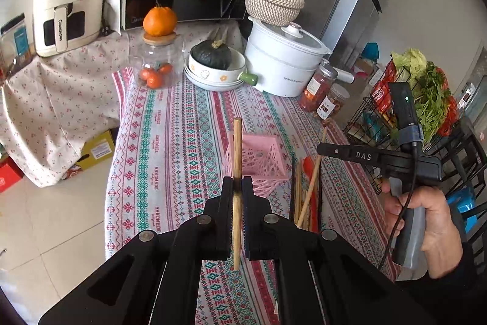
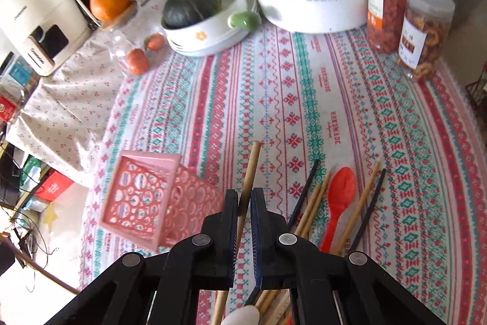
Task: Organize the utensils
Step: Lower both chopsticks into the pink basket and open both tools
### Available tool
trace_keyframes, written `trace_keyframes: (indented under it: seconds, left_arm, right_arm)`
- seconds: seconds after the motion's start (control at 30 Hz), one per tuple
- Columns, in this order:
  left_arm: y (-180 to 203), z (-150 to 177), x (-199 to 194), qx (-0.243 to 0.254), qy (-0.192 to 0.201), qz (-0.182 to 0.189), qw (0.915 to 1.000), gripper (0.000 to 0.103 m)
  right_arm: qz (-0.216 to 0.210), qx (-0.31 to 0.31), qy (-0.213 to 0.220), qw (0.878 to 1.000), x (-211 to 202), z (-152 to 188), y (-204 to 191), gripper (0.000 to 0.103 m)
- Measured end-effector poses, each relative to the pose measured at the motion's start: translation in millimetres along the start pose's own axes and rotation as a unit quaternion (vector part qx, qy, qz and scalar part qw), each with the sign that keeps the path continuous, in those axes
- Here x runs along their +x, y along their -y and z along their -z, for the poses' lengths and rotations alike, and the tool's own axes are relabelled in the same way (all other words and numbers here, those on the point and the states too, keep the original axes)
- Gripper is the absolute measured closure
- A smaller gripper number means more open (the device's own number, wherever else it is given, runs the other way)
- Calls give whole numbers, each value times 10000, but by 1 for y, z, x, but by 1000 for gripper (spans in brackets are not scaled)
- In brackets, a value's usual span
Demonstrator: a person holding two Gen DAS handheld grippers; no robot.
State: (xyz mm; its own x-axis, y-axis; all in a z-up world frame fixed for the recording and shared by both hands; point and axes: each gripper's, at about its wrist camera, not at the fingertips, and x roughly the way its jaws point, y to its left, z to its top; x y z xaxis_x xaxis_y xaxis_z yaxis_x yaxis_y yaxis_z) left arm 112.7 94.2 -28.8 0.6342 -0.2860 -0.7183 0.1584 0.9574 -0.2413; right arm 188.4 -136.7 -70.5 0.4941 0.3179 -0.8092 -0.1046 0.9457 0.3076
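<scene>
My left gripper [image 1: 238, 183] is shut on a wooden chopstick [image 1: 237, 148] that stands upright between its pads, above the patterned tablecloth. Just beyond it a pink basket [image 1: 261, 160] lies tipped on its side. My right gripper [image 2: 244, 194] is shut on another wooden chopstick [image 2: 252, 166], lifted off the table. Right of it lie a red spoon [image 2: 341, 197] and several wooden and black chopsticks [image 2: 365, 203] in a loose pile. The pink basket [image 2: 146, 203] lies to its left. A hand [image 1: 432, 227] holds the right gripper in the left wrist view.
At the back stand a white electric pot [image 1: 283, 66], a bowl with a green squash [image 1: 213, 66], a glass jar of oranges [image 1: 155, 66] and two snack jars [image 2: 426, 29]. A wire rack of vegetables [image 1: 420, 99] stands at the right. The table's left edge drops to the floor [image 1: 61, 233].
</scene>
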Motion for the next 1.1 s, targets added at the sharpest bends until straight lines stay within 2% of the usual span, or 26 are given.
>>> trace_keyframes:
  seconds: [0.23, 0.4, 0.5, 0.77, 0.93, 1.1]
  left_arm:
    - [19, -12, -49, 235, 830, 5, 9963, 98]
    - [31, -25, -78, 346, 1462, -28, 9887, 98]
    - [39, -35, -85, 476, 1675, -126, 9846, 98]
    - [51, -67, -71, 609, 1679, -178, 9838, 98]
    - [48, -80, -44, 608, 1542, -273, 9858, 98]
    - [30, -77, -15, 324, 1512, -144, 9879, 98]
  right_arm:
    - [80, -551, 932, 9941, -75, 14, -30, 99]
    - [22, -799, 1399, 9869, -114, 13, -43, 99]
    - [-78, -912, 1587, 9831, -133, 8, -52, 99]
    - [-400, -993, 1936, 9752, -159, -16, -72, 99]
    - [-505, -935, 1911, 9758, -138, -27, -74, 99]
    - [-483, -924, 1708, 9798, -107, -28, -71, 99]
